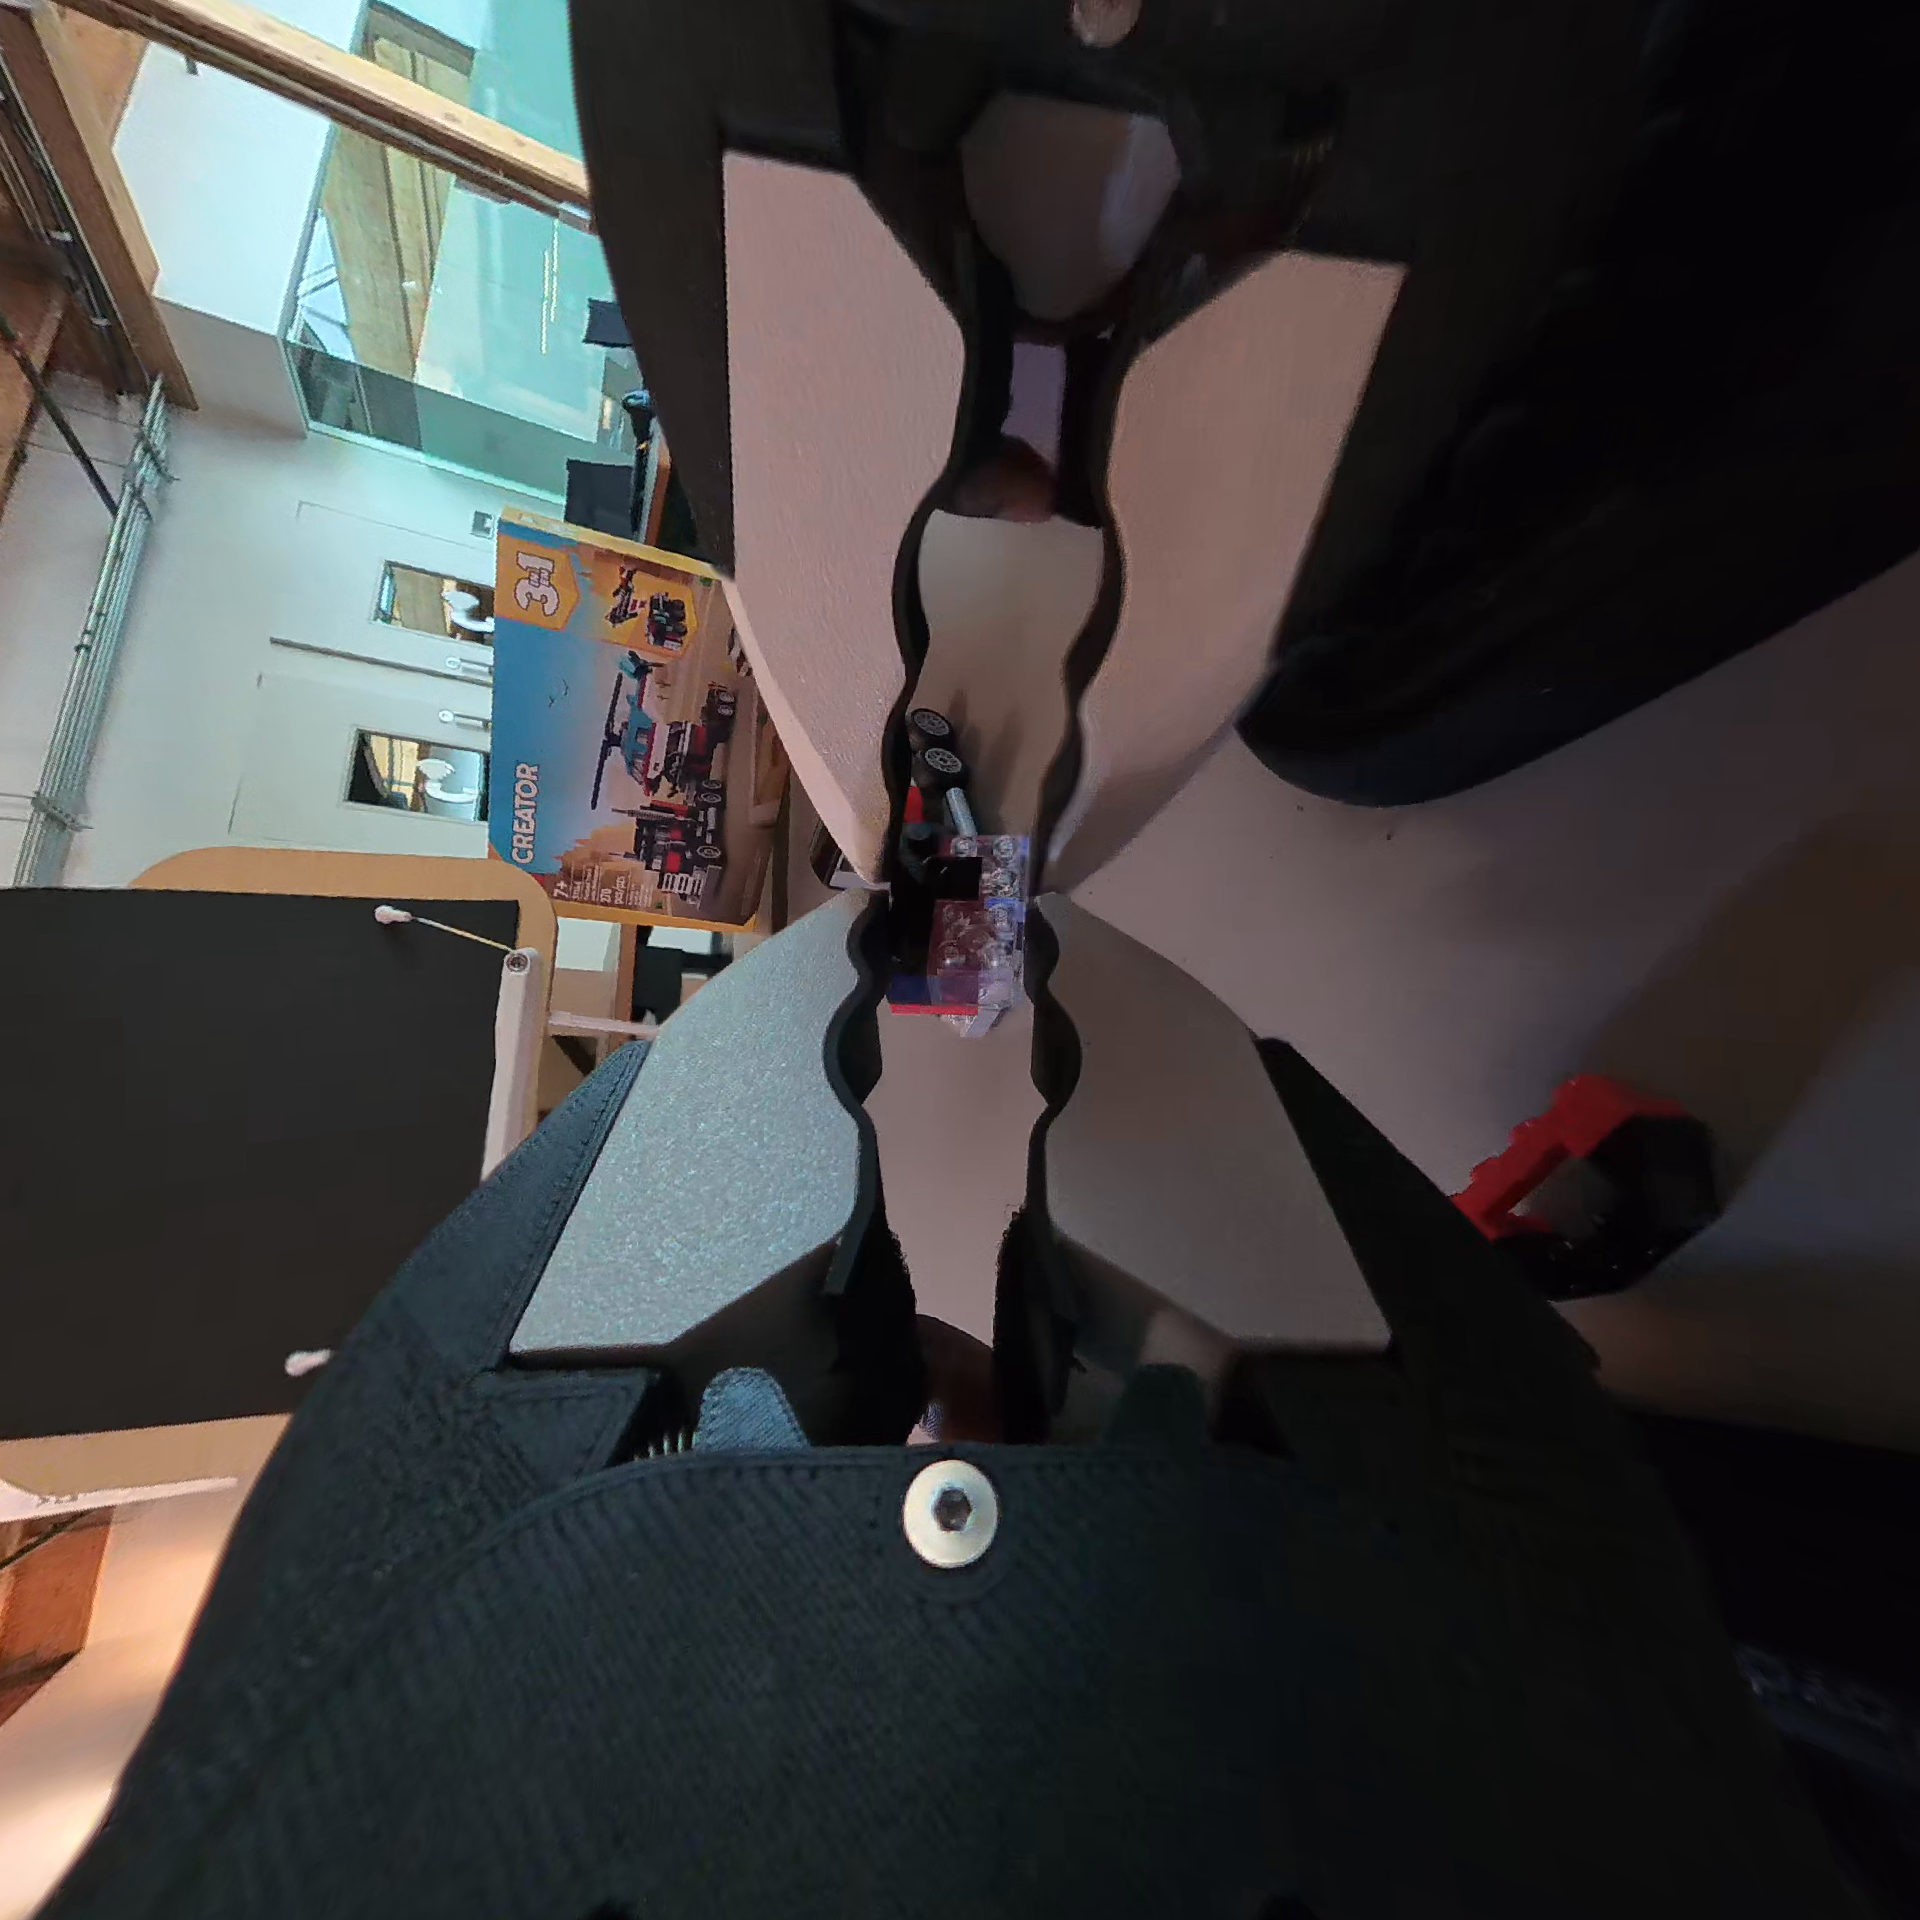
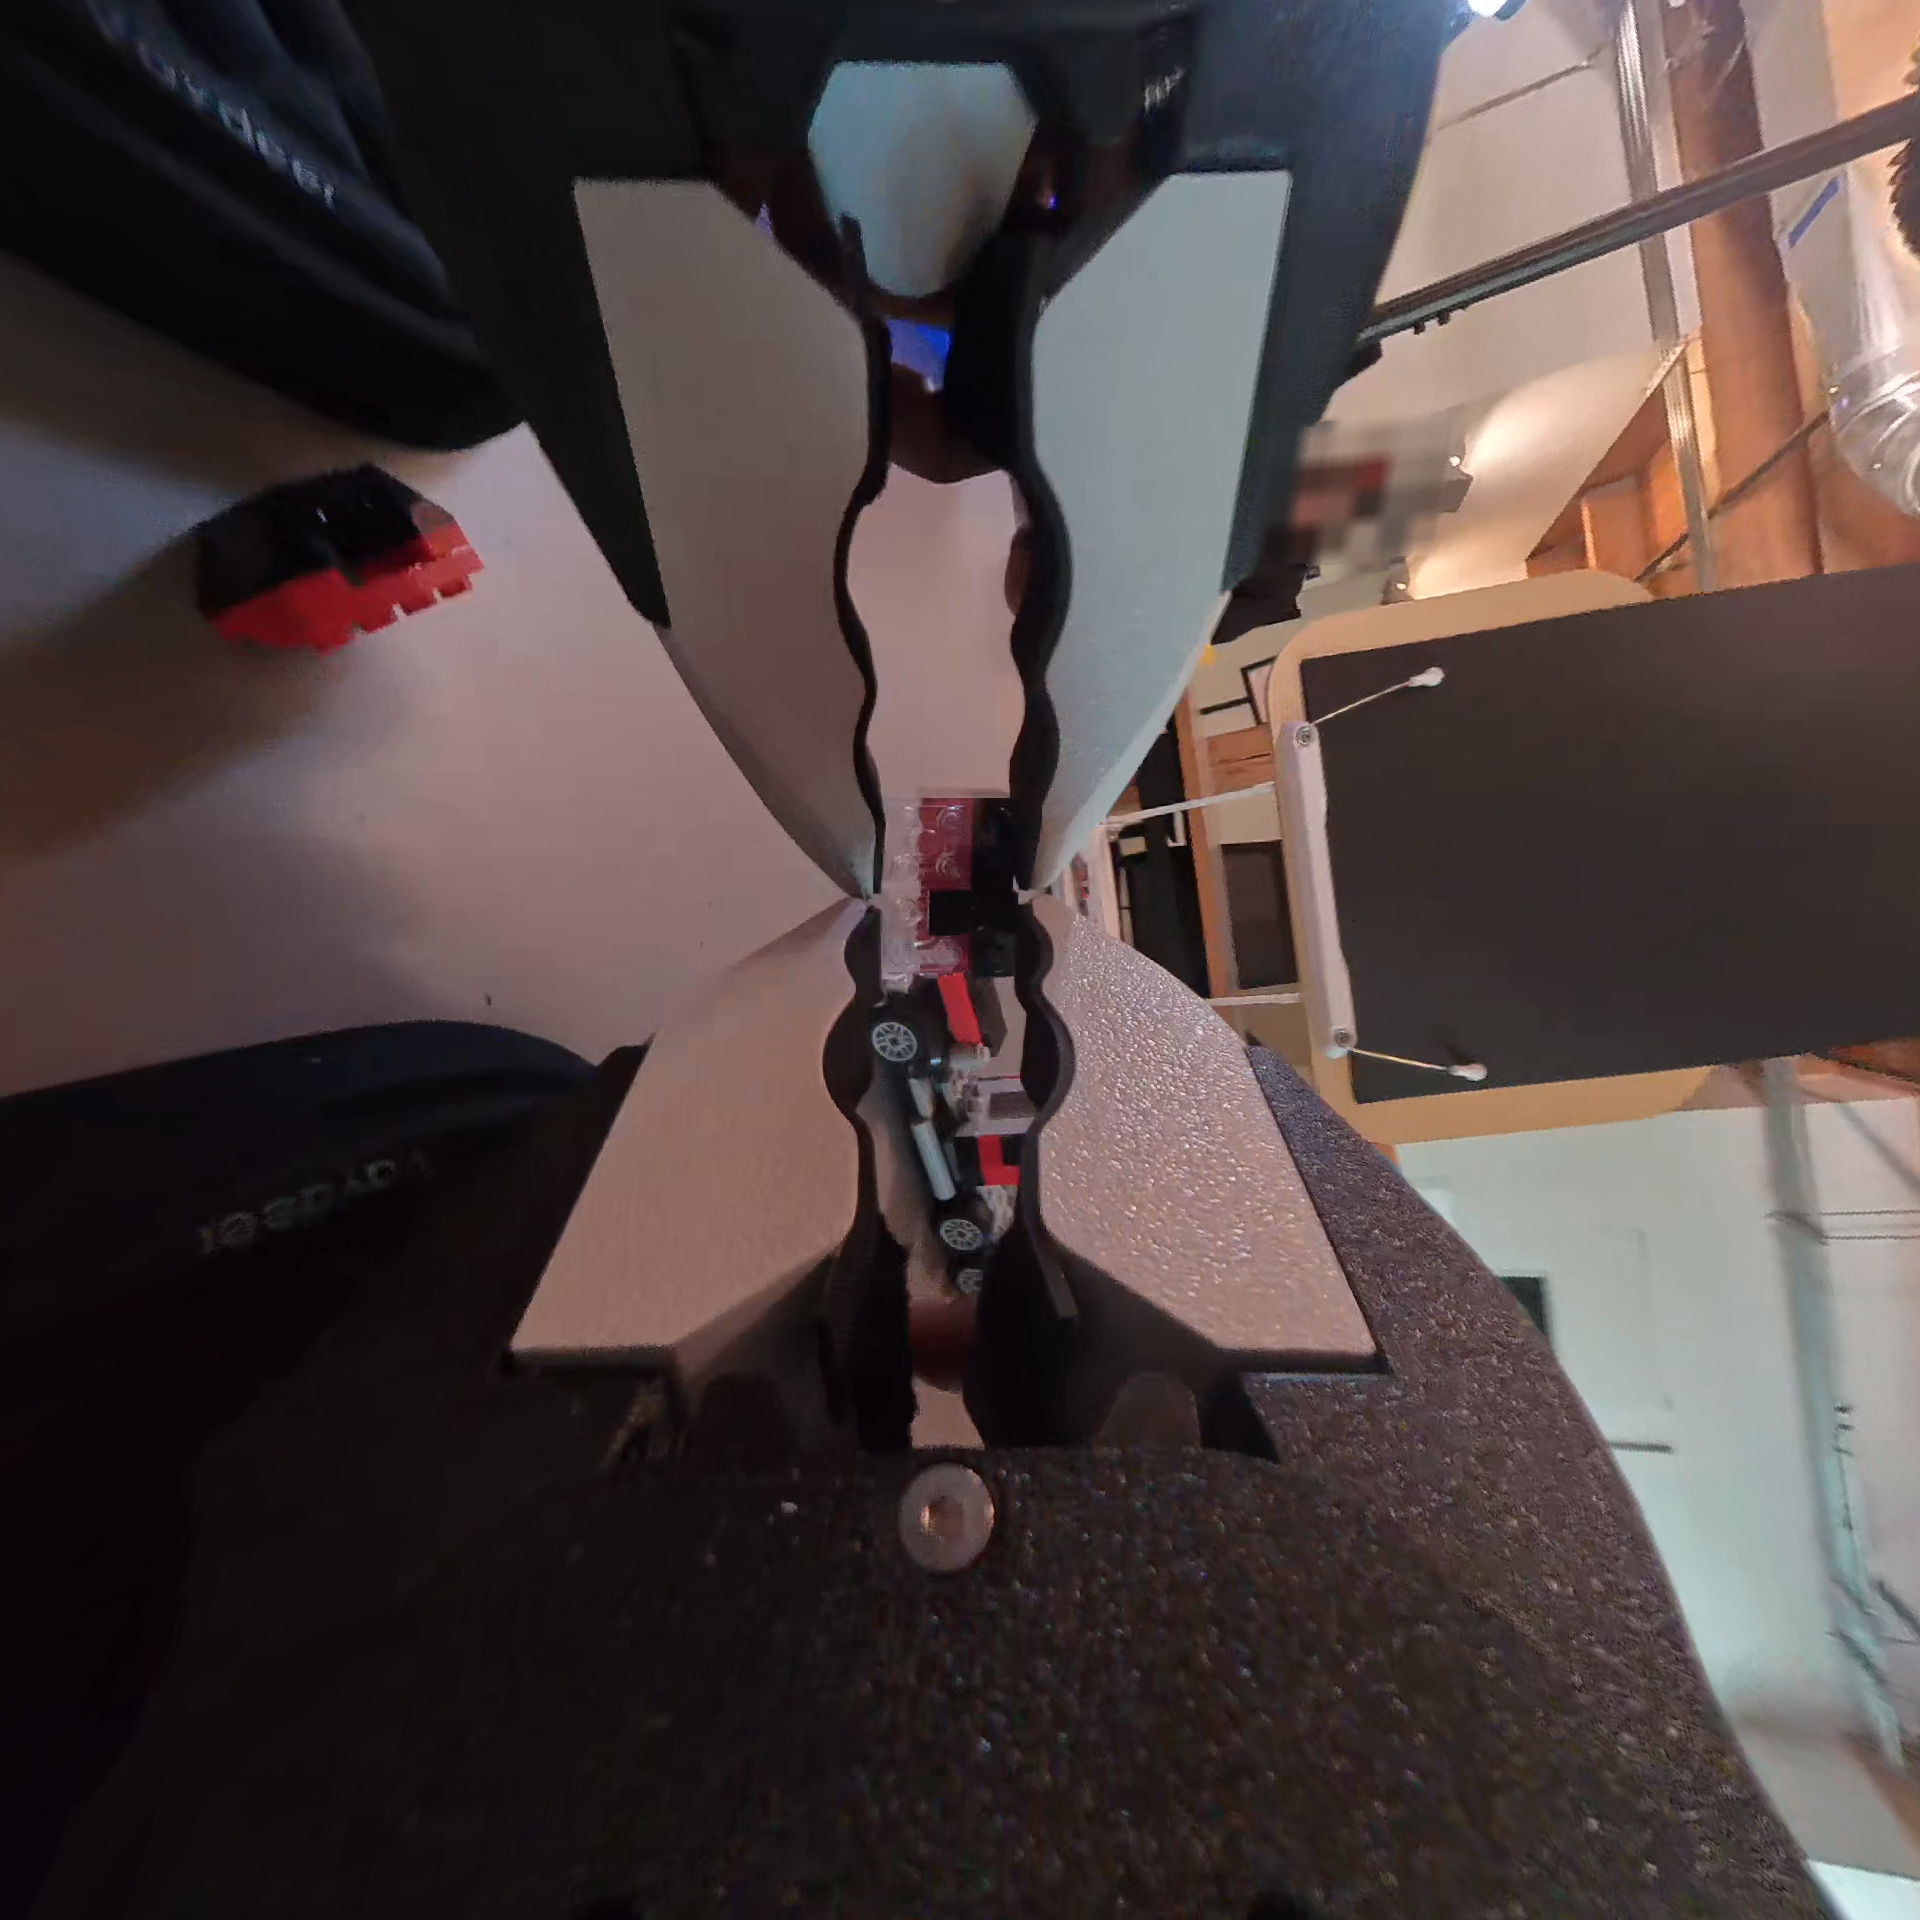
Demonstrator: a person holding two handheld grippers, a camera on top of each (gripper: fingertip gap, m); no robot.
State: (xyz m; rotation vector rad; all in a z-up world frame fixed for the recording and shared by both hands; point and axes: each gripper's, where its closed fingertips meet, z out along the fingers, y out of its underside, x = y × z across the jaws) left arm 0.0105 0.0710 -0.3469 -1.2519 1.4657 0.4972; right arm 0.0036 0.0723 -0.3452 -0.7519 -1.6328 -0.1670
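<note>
Facing each other tip to tip, your two grippers share one small toy truck of building bricks [image 1: 956, 914], and its long axis runs straight along both sets of fingers. Your left gripper [image 1: 956, 935] is clenched on the end with the clear studded bricks and the red and blue plates; the wavy black pads [image 1: 862, 997] press that end from both sides. Beyond your left fingertips the truck carries on into the right gripper, with two grey-hubbed wheels [image 1: 940, 753] showing between that gripper's fingers.

From the right gripper [image 2: 951, 935] the truck lies the other way round: its wheeled chassis [image 2: 956, 1132] sits deep between your own fingers, toward the palm, and the clear and dark red bricks [image 2: 930, 862] lie at and past the tips. Your right pads [image 2: 1039, 997] close on the black side of the truck near the tips; farther back I cannot tell whether they touch it.

Neither hand is nearer; both meet at the truck's middle. Well off to the side of both grippers a separate red and black brick piece [image 2: 343, 566] rests on the white table [image 2: 312, 831].
</note>
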